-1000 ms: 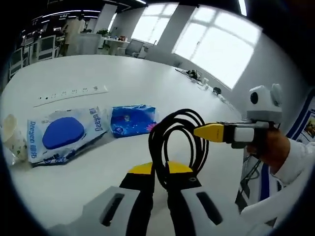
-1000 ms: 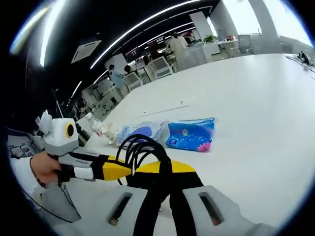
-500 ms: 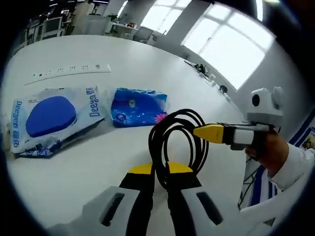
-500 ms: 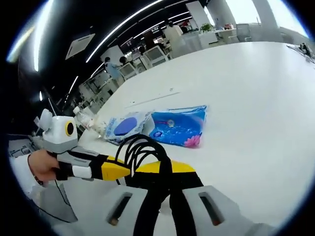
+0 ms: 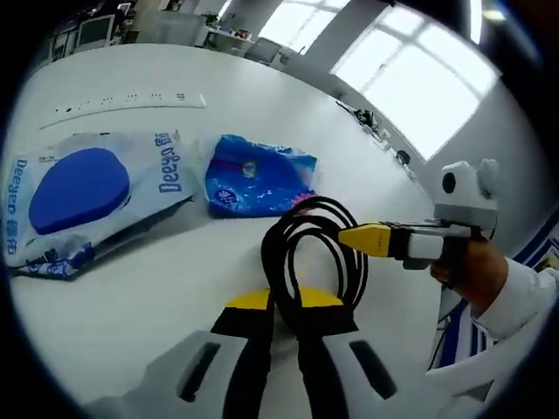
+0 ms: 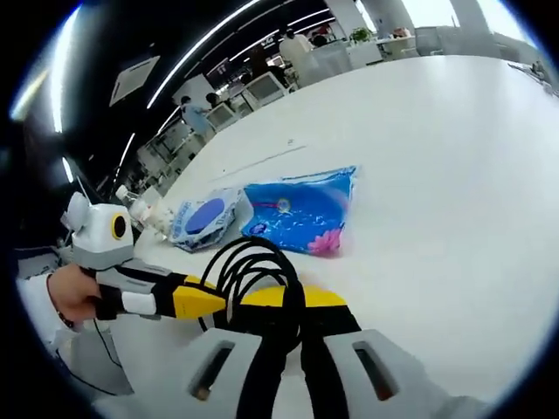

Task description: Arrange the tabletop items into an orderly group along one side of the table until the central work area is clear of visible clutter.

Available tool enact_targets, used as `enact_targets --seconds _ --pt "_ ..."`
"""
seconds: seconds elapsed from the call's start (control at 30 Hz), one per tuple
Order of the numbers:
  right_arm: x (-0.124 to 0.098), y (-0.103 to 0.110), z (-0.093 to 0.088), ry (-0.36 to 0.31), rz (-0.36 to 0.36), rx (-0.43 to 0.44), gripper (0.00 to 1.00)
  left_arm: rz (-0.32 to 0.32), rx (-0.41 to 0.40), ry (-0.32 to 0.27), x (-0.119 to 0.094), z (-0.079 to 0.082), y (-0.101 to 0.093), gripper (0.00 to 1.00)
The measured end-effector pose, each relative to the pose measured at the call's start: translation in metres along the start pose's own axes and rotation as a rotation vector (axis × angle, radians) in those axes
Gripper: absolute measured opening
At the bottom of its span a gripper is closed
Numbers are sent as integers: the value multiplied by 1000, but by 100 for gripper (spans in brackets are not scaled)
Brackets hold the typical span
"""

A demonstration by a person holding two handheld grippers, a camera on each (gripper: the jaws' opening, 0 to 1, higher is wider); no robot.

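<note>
A coiled black cable hangs above the white table, and both grippers hold it. In the left gripper view my left gripper is shut on the bottom of the coil. My right gripper comes in from the right, shut on the coil's right side. In the right gripper view the cable runs between the jaws of my right gripper, with my left gripper pinching it from the left. A blue wipes pack and a white pack with a blue oval lie just beyond the coil.
A white power strip lies further back on the table. In the right gripper view a crumpled cup sits left of the white pack and the blue pack. Office chairs and people are far behind.
Both views have closed in on the two packs, which now look larger and nearer. The cable stays held by both grippers throughout.
</note>
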State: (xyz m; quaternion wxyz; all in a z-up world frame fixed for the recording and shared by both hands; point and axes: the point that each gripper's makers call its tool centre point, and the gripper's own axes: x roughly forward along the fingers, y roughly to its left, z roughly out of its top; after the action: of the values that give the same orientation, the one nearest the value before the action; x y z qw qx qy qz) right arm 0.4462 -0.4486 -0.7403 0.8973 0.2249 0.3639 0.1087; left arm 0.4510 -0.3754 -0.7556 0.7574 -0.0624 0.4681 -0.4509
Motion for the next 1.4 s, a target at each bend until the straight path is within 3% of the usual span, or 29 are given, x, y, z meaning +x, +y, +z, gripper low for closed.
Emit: enact_targets --seconds 0.57,0.97,1.4 --pt "6 -6 -6 16 -16 -32 3 -4 -9 -8 4 -1 4 8" --pt "4 -8 -7 26 -26 -49 9 12 55 -17 2 -1 6 12" --pt "2 -12 -2 16 -33 -74 19 25 124 -24 -3 0 6 25"
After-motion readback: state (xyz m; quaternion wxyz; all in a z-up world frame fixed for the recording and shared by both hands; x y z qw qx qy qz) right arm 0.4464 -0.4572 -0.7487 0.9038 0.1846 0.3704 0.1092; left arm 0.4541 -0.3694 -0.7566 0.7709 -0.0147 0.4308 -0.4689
